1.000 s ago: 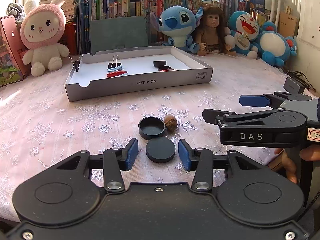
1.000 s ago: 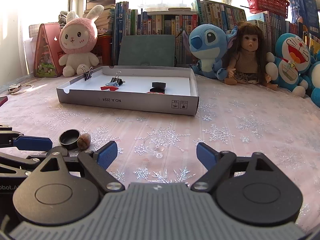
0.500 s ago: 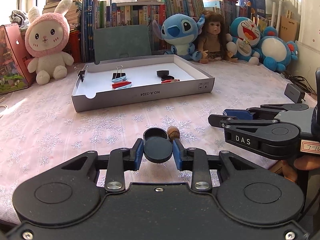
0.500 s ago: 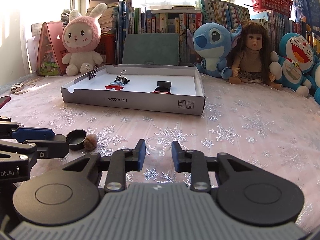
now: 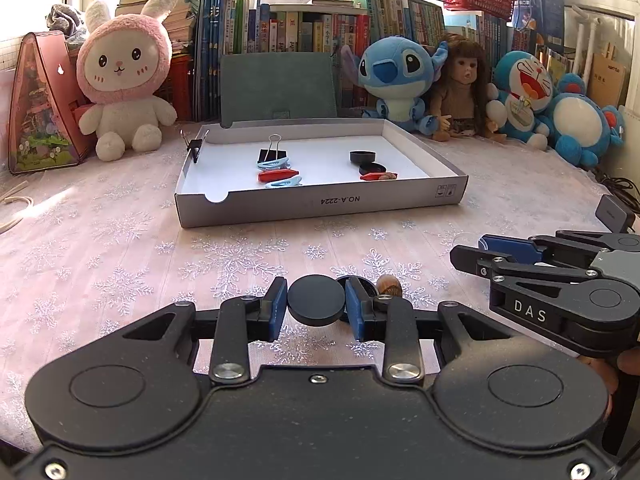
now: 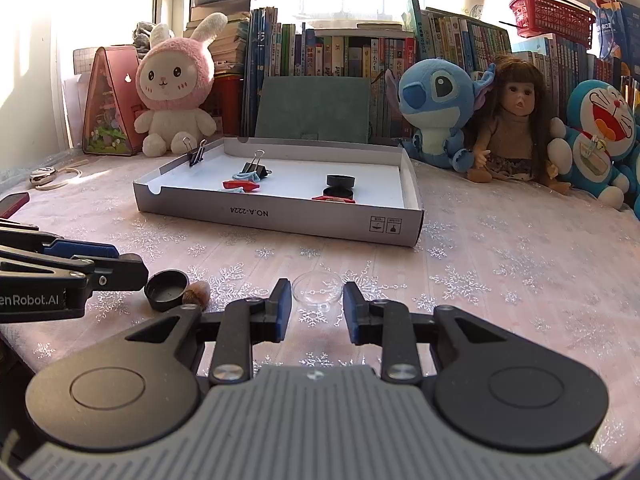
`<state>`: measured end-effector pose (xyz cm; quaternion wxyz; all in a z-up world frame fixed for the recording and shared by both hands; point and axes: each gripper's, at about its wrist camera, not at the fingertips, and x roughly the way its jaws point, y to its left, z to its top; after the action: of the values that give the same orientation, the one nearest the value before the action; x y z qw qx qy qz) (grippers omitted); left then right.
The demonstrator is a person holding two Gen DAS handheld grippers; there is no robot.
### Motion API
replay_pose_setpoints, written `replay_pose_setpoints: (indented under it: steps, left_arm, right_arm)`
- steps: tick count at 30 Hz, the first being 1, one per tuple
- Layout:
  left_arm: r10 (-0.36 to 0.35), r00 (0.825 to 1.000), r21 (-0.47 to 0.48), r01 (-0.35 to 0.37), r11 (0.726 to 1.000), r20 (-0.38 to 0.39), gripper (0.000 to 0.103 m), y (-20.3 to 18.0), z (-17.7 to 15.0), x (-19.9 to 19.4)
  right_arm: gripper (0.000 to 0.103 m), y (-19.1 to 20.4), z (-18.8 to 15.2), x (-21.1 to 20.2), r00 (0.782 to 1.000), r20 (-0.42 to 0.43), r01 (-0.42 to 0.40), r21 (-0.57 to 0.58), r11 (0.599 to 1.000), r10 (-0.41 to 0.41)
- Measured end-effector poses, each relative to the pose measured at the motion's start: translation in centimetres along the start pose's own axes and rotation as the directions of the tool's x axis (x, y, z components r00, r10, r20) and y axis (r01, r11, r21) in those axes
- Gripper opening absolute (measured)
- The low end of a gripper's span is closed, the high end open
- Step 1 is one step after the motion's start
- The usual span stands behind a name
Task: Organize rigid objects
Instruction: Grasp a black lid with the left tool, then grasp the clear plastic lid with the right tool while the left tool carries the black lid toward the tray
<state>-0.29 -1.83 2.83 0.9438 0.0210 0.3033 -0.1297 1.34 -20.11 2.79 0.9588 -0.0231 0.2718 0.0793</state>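
Near my left gripper, the flat black round cap sits clamped edge-on between closed pads, lifted clear for carrying to the far white cardboard tray. My right gripper is half-open around the clear round plastic dish, apparently not gripping.

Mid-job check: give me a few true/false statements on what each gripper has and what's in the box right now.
1. The left gripper is clamped on a black disc. True.
2. The right gripper holds a binder clip. False: its fingers flank a clear round dish on the table; whether they touch it is unclear.
3. The open black cap lies inside the grey box. False: it sits on the tablecloth beside a brown nut.
4. A binder clip is clipped onto the box's left wall. True.
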Motion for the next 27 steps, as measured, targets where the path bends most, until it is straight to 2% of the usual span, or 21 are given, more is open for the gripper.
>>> replay_pose_setpoints:
  steps: [19,27]
  left_arm:
    - [0.068,0.998,-0.038,-0.069,0.997,-0.015,0.030,1.5,-0.6,1.4]
    - [0.096,0.995,-0.014,-0.096,0.995,0.018,0.032,1.1,-2.0,1.6]
  right_arm:
    - [0.033,0.6,0.0,0.7,1.000,-0.017,-0.019,-0.001,1.000,0.019]
    - [0.033,1.1,-0.6,1.0,0.999,-0.026,-0.021,-0.001,1.000,0.021]
